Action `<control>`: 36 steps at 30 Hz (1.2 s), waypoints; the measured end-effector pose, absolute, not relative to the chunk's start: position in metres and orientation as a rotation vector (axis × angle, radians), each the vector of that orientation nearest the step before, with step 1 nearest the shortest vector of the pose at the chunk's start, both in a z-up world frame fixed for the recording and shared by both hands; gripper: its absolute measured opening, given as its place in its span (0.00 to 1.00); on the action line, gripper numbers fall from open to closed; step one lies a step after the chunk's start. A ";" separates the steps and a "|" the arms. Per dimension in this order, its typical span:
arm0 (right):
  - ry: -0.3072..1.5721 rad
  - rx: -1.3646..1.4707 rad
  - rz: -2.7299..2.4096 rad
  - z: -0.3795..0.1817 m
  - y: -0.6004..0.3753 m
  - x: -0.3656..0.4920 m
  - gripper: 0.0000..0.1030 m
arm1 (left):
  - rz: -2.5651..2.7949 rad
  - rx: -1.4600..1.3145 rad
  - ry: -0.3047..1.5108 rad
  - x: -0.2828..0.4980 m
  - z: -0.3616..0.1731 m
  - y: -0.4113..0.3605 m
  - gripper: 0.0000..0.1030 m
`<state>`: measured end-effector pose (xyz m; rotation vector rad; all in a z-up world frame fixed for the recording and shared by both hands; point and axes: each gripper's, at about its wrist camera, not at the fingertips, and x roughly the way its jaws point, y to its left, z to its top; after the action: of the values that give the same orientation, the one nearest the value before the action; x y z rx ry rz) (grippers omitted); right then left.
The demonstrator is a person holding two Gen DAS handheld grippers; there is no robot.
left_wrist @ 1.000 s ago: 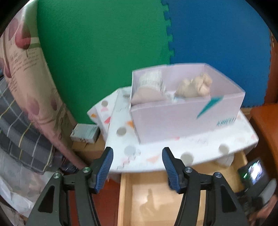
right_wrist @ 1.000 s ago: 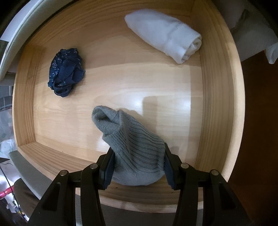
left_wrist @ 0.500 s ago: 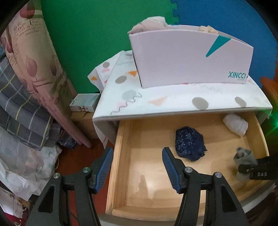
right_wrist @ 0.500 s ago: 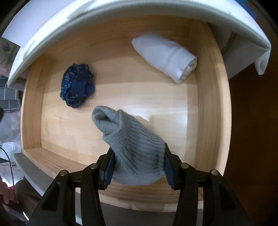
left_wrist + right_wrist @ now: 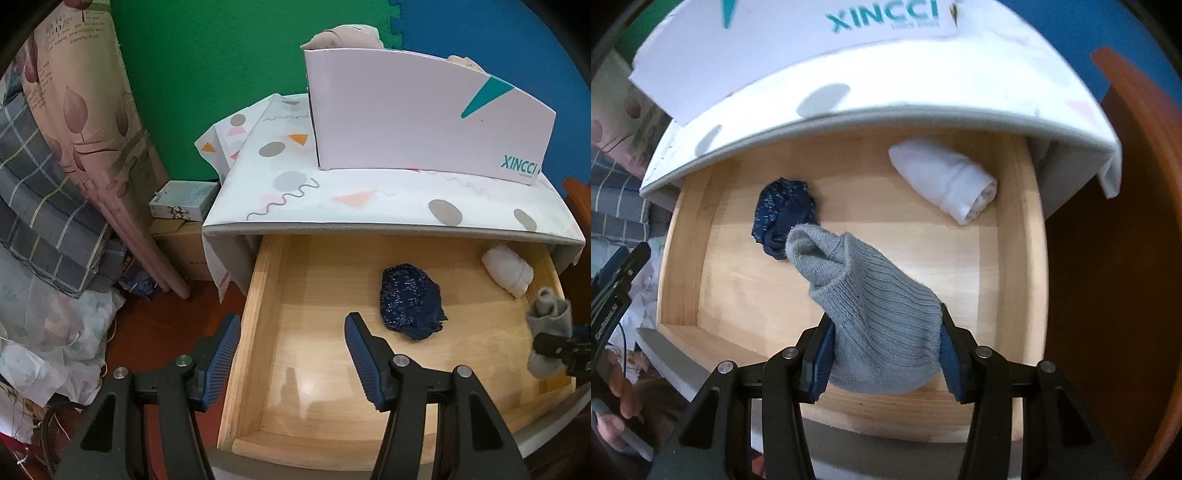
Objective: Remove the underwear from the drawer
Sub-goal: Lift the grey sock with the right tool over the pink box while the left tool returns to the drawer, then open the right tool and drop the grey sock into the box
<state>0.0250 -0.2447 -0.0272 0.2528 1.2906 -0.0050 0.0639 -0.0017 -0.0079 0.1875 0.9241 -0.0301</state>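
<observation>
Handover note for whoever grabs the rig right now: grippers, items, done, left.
Right gripper: shut on the grey knit garment, held above the open drawer.
Left gripper: open, empty, over the drawer's front left corner.
In the drawer: dark blue garment mid-floor, white rolled garment at the back right.
On top: white box with beige pieces already inside.
Done: drawer open, grey piece picked up.
Left: set the grey piece down outside, probably in the box, then take out the blue and the white.

Teal "XINCCI" printed on the white box (image 5: 424,110), smaller line beneath it unreadable
</observation>
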 end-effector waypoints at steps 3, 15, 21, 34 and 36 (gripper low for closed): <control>1.269 0.249 0.009 -0.012 -0.247 0.022 0.45 | -0.027 0.205 0.919 0.063 -0.008 -0.004 0.58; 1.059 0.173 0.022 0.109 -0.256 0.047 0.45 | -0.042 0.202 0.908 0.060 -0.006 -0.004 0.58; 0.965 0.143 0.025 0.164 -0.252 0.075 0.45 | -0.042 0.188 0.909 0.060 -0.005 -0.001 0.58; 0.934 0.115 -0.031 0.191 -0.250 0.182 0.45 | -0.035 0.168 0.911 0.062 -0.006 0.005 0.58; 0.959 0.113 -0.053 0.180 -0.253 0.199 0.46 | -0.035 0.167 0.912 0.062 -0.006 0.006 0.58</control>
<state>0.1989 -0.2531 0.1797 0.1130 0.9593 -0.0532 0.0622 0.0057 -0.0059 0.1665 0.9116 -0.0348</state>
